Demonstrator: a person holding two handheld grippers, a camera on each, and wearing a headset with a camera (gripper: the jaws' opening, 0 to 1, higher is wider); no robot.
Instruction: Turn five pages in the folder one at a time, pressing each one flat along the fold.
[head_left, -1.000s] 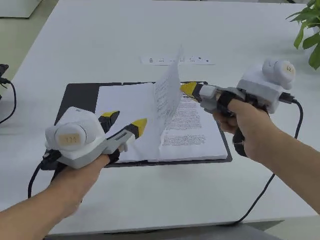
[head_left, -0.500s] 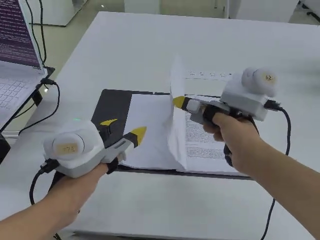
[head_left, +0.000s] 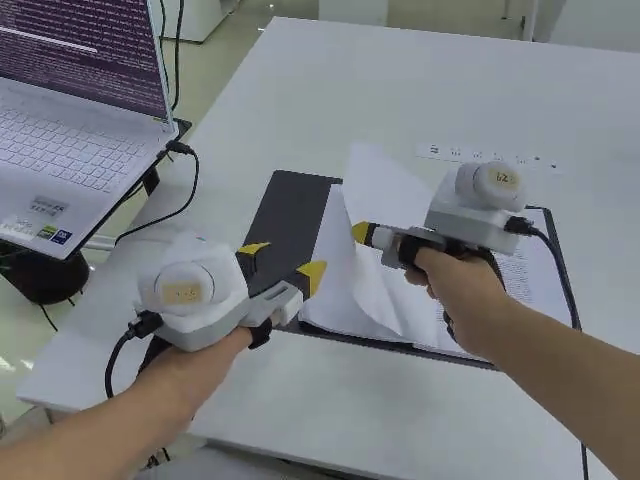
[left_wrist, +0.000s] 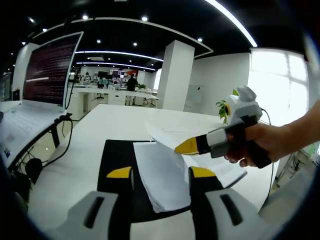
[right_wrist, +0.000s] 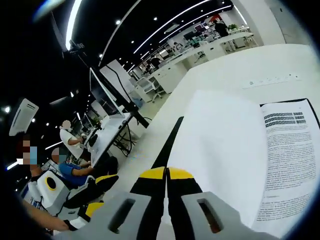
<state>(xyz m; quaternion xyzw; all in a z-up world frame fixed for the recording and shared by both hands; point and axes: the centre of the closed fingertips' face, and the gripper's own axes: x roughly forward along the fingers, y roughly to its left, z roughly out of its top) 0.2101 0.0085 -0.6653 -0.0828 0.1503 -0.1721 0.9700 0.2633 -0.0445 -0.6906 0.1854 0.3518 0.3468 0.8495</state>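
A black folder (head_left: 290, 215) lies open on the white table, with printed pages on its right half (head_left: 525, 275). One white page (head_left: 375, 195) curves up over the fold and leans left. My right gripper (head_left: 360, 233) is shut at that page's free edge, and its jaws (right_wrist: 165, 174) meet where the page (right_wrist: 225, 150) ends. My left gripper (head_left: 283, 260) is open above the folder's near left corner, with nothing between its jaws (left_wrist: 160, 175). From there I see the right gripper (left_wrist: 189, 146) just under the lifted page (left_wrist: 167, 132).
An open laptop (head_left: 70, 100) stands on a stand off the table's left, and its cable (head_left: 185, 195) trails onto the table. A white power strip (head_left: 480, 155) lies behind the folder. The table's near edge (head_left: 330, 455) runs close below my hands. People sit at desks (right_wrist: 70, 150) farther off.
The right gripper has carried the page from upright over the fold toward the left. The left gripper stays open near the folder's left front. My head has turned left.
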